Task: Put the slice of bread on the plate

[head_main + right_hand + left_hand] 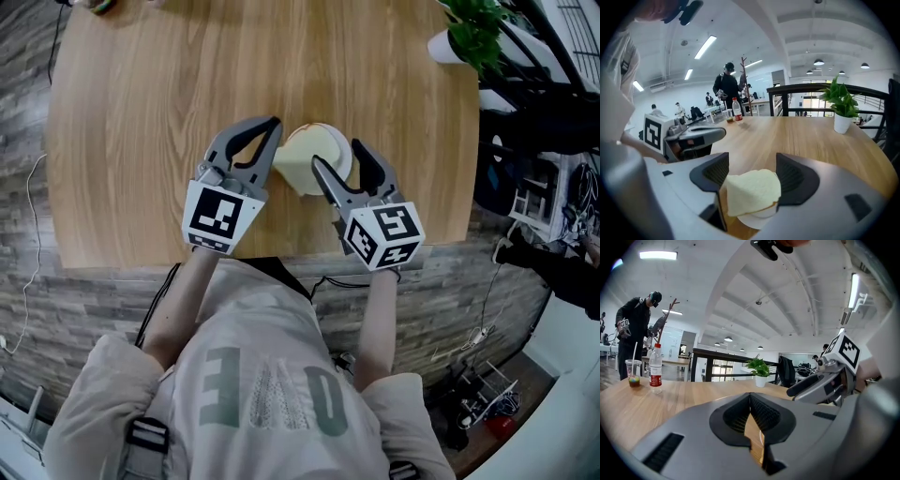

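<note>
**Slice of bread laid on the plate**
A pale, cream-coloured slice with one rounded edge was seen lying flat on a small round white plate, which it largely covered and overhung on one side. The plate was set upright on the wooden table, close to the middle of the table's near edge.

Count:
- grippers x2: left gripper and right gripper, mid-frame in the head view
- marker cubes x2, one per gripper
- slice of bread x1
- plate x1, lower centre of the right gripper view
- bench x1
- potted plant x1, upper right
- bottle x1
- cup with straw x1, left edge of the left gripper view
</note>
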`<state>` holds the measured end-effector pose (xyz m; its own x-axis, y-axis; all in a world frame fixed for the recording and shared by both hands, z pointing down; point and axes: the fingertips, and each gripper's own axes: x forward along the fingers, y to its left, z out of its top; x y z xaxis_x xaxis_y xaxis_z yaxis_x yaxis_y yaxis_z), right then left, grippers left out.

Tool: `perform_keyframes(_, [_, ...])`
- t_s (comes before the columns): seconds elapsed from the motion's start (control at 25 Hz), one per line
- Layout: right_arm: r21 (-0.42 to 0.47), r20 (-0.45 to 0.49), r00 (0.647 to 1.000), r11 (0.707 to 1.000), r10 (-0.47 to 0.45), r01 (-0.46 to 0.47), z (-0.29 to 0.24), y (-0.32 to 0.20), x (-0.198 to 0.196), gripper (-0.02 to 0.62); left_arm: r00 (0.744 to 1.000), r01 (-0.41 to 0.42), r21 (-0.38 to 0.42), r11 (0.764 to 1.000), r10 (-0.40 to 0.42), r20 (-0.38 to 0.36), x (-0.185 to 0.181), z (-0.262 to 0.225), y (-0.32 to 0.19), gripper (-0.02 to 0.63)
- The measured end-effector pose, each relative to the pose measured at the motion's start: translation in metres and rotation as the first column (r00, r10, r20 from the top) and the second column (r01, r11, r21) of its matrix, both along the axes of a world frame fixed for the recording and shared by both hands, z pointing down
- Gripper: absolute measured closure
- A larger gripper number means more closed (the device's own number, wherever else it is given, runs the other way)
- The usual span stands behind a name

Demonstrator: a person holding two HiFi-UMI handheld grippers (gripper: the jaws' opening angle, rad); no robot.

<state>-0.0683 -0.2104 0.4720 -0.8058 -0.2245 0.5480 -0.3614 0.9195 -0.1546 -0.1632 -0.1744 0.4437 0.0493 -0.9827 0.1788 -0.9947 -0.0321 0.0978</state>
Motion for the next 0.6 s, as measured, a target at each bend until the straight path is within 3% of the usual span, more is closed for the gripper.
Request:
perform_keyframes(0.08, [-0.031,0.062,0.991,0.993,0.117,-0.115,-0.012,-0.004,0.005,0.308,1.0,-0.005,-0.012,1.0,0.005,0.005,-0.001,0.003,-0.001,0.597])
perform_keyframes(0.12, [-0.044,0.098,0.976,0.98,0.196,-0.193,-0.018,-0.009,0.011,0.467,1.0,-0.009,-0.011,1.0,0.009,0.011,0.0,0.002,-0.001,0.598])
perform_keyframes(0.16, [-0.056,0.136,0.955,0.964,0.265,-0.26,-0.026,-0.014,0.018,0.537,1.0,-0.017,-0.006,1.0,0.017,0.018,0.003,0.001,-0.001,0.597])
perform_keyframes(0.28, [-0.063,0.243,0.901,0.932,0.36,-0.356,-0.051,-0.027,0.038,0.556,0.998,-0.045,-0.006,0.999,0.045,0.034,0.013,-0.001,0.0,0.597])
perform_keyframes(0.4, [-0.016,0.258,0.857,0.889,0.446,-0.458,-0.064,-0.036,0.059,0.578,0.998,-0.027,-0.009,1.0,0.027,0.051,0.013,-0.008,0.001,0.597])
perform_keyframes(0.48, [0.022,0.247,0.844,0.868,0.476,-0.496,-0.063,-0.032,0.068,0.578,0.997,-0.004,-0.012,1.0,0.005,0.082,0.012,-0.021,-0.002,0.597])
perform_keyframes(0.6, [0.044,0.247,0.846,0.866,0.473,-0.498,-0.062,-0.013,0.079,0.578,0.992,-0.019,0.029,0.999,0.015,0.128,0.027,-0.057,-0.01,0.597])
